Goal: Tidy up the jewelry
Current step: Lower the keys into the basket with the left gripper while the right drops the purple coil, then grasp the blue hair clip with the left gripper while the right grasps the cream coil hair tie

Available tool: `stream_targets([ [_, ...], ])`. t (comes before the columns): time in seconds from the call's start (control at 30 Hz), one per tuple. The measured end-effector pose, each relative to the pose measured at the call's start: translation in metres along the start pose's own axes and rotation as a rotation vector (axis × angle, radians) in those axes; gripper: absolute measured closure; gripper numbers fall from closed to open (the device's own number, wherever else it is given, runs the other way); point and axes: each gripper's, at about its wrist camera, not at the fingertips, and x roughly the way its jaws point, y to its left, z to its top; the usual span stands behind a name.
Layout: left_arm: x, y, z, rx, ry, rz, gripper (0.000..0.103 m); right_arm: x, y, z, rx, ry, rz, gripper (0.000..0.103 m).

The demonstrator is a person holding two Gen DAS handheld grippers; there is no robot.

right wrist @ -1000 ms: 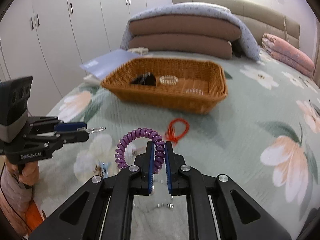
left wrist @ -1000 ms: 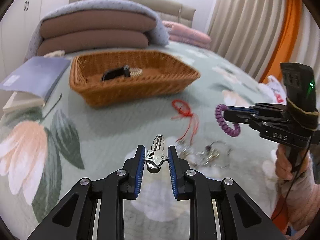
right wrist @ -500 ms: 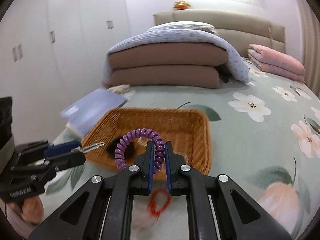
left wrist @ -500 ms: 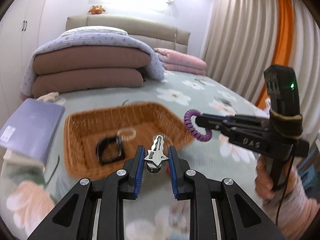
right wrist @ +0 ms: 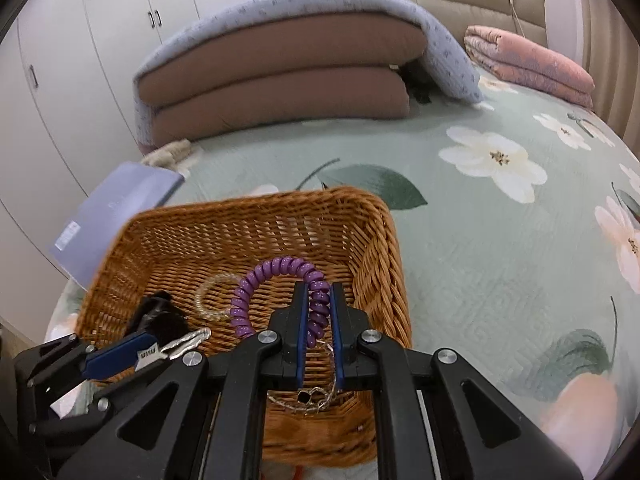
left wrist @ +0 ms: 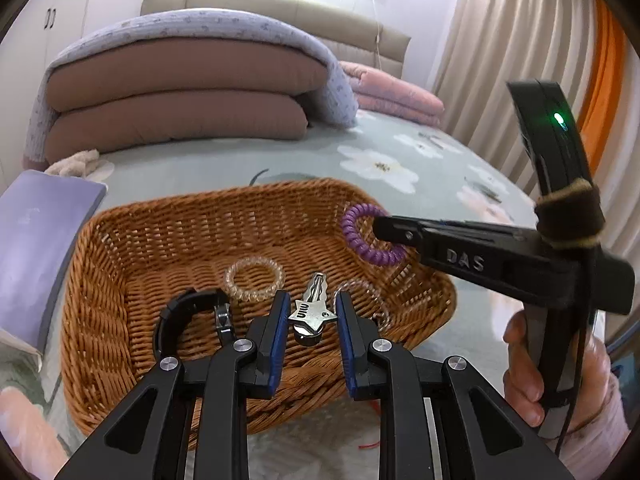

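Note:
A brown wicker basket (left wrist: 104,280) (right wrist: 376,248) sits on the flowered bedspread. My left gripper (left wrist: 312,320) is shut on a silver star-shaped key charm (left wrist: 310,312) above the basket's near side; it also shows in the right wrist view (right wrist: 168,350). My right gripper (right wrist: 319,316) is shut on a purple coil bracelet (right wrist: 272,276) over the basket; it shows in the left wrist view (left wrist: 380,228) with the bracelet (left wrist: 360,236). Inside lie a clear coil band (left wrist: 254,278), a black bangle (left wrist: 180,316) and a thin chain (right wrist: 308,398).
A lilac book (left wrist: 28,248) lies left of the basket. Folded brown quilts (left wrist: 180,96) and pink bedding (right wrist: 528,64) are stacked at the headboard. White wardrobes (right wrist: 80,60) stand left, curtains (left wrist: 520,60) right. A red cord (left wrist: 370,444) lies near the basket's front.
Both grippers have moved forward from the bedspread to over the basket, each still holding its item. The basket now fills the lower part of both views.

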Motion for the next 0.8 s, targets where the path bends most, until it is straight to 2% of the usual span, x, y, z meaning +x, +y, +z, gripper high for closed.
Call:
stream_targets([
  [0.1,0.004,-0.002,-0.002,0.016,0.011,0.014,0.079,0.006,-0.001,-0.003,0.009,0.019,0.005,0.089],
  [0.23,0.012,0.001,-0.004,-0.012,0.014,0.018,0.079,0.003,-0.011,-0.007,0.058,0.023,0.069,0.088],
  [0.3,0.011,0.003,-0.004,-0.028,0.018,-0.003,0.076,-0.003,-0.017,-0.012,0.070,0.015,0.076,0.086],
  [0.4,-0.002,0.006,-0.005,-0.044,-0.017,-0.033,0.066,-0.020,-0.022,-0.019,0.073,-0.016,0.091,0.086],
  [0.5,-0.020,0.007,-0.006,-0.058,-0.060,-0.090,0.061,-0.039,-0.023,-0.029,0.060,-0.033,0.104,0.086],
  [0.67,-0.055,0.005,-0.016,-0.061,-0.096,-0.127,0.061,-0.076,-0.019,-0.064,0.004,-0.058,0.122,0.086],
  [0.8,-0.085,-0.001,-0.030,-0.041,-0.103,-0.134,0.061,-0.105,-0.018,-0.109,-0.044,-0.074,0.133,0.086],
])
